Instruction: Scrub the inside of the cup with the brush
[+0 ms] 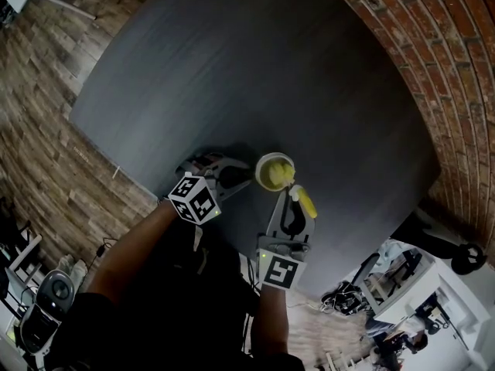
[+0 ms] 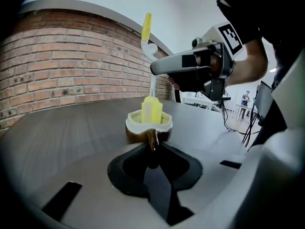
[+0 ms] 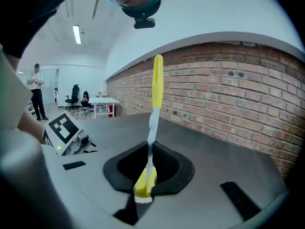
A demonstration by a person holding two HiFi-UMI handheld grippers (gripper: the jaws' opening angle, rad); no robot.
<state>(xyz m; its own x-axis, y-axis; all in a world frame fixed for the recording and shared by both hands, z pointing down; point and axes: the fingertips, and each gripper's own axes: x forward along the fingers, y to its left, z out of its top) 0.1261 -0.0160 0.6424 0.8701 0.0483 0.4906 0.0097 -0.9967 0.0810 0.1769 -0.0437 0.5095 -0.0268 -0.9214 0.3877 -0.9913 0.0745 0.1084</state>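
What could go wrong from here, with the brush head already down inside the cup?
1. The left gripper holds the cup only by its thin handle, so sideways scrubbing may twist or tip it on the table.
2. The right gripper pinches the brush on its narrow stem, so under pressure the brush could pivot or slip between the jaws.

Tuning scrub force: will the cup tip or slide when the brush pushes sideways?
Probably won't tip: the left gripper clamps the cup by its handle, and it seems to rest on the table. It looks glossy, so it may twist in the grip. The brush has a thin neck that likely flexes first.
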